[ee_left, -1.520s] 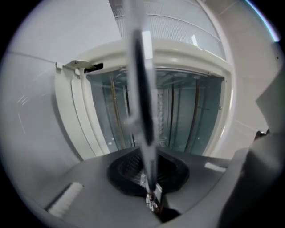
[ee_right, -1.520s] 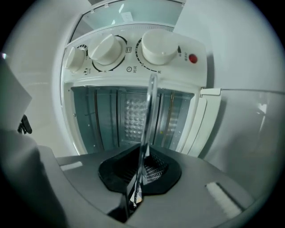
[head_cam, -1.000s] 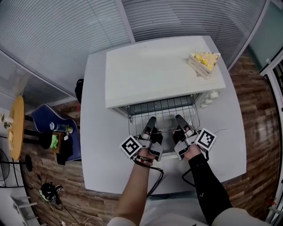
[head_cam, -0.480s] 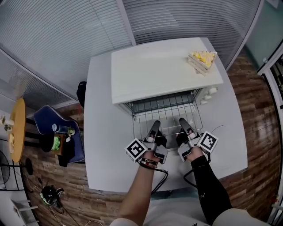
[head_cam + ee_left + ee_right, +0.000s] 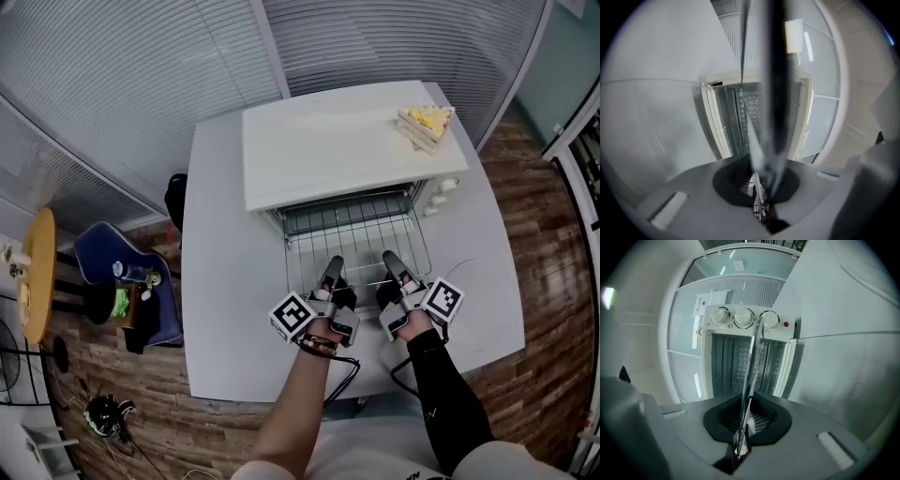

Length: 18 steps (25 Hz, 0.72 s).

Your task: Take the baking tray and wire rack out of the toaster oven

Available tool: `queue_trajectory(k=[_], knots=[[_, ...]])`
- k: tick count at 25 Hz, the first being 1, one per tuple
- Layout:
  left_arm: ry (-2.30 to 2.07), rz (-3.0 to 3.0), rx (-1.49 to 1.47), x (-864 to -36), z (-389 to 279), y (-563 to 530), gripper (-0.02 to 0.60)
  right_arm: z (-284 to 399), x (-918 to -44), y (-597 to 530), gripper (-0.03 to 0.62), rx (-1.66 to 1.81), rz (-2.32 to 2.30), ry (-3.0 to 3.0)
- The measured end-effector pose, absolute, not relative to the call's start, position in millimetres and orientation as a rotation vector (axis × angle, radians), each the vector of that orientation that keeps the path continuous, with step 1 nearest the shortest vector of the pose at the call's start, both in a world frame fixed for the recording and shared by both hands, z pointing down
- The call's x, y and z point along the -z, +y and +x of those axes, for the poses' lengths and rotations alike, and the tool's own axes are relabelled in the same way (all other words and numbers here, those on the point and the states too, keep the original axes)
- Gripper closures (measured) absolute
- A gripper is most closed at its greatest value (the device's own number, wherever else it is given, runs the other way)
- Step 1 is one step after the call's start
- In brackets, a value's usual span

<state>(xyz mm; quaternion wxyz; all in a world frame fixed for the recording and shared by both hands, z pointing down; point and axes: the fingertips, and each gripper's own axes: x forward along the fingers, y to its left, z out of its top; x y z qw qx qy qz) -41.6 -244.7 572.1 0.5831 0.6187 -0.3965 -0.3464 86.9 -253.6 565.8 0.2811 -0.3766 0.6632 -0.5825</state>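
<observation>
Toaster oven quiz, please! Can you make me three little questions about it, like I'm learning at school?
1. True or false: the wire rack is tucked all the way inside the toaster oven.
2. What do the left tool and the right tool both grip? A) the wire rack B) a cake slice C) the table edge
3. In the right gripper view, how many knobs sit in a row on the oven's front?

Key: 1 false, it sticks out in front; 2 A; 3 three.
</observation>
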Motion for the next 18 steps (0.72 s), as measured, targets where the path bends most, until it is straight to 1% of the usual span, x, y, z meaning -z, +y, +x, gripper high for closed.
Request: queue_trajectory(k=[18], knots=[[-0.851,1.479,0.861,-549,-38,-208,0.526,89,-546,-214,0.588,1.519,-0.991,1.797]])
